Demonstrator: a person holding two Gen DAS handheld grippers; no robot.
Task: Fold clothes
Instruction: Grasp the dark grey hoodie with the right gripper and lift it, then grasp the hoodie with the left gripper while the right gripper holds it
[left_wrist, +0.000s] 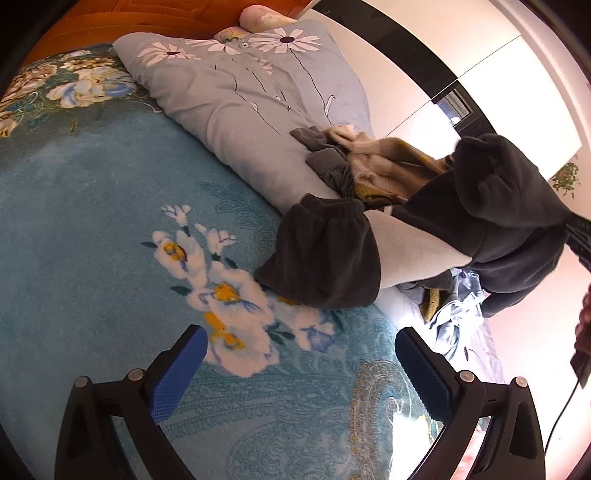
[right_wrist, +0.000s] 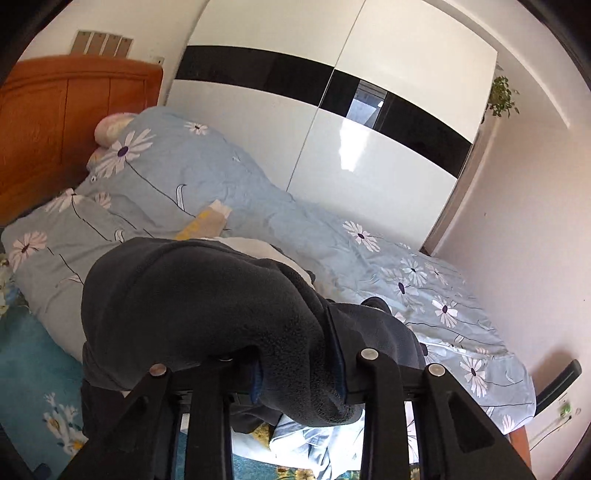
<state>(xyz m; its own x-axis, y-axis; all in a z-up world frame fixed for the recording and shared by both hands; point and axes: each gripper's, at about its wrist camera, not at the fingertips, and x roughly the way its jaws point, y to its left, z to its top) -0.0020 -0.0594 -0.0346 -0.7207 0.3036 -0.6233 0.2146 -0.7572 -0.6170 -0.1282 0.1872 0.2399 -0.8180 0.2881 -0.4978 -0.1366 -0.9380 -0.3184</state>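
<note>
Left tongs (left_wrist: 301, 363): spread wide, nothing between the blue pads (left_wrist: 177, 373), poised over the teal floral blanket (left_wrist: 92, 229) on the bed.

Right tongs (right_wrist: 295, 384): closed down on the dark fleece garment (right_wrist: 207, 299), a thick fold of fabric bunched between the fingers and spilling over them.

In the left wrist view the dark fleece garment (left_wrist: 498, 206) is lifted at 3 o'clock, its white panel (left_wrist: 413, 247) showing. One cuffed sleeve (left_wrist: 321, 254) hangs down and touches the blanket at the centre of the view.

A heap of other clothes (left_wrist: 373, 162), grey and beige, lies just behind it on the pale blue daisy-print duvet (left_wrist: 236, 110). The duvet runs toward 12 o'clock, where the wooden headboard (right_wrist: 55, 125) stands.

A white wardrobe with a black band (right_wrist: 332, 122) stands beyond the bed.
</note>
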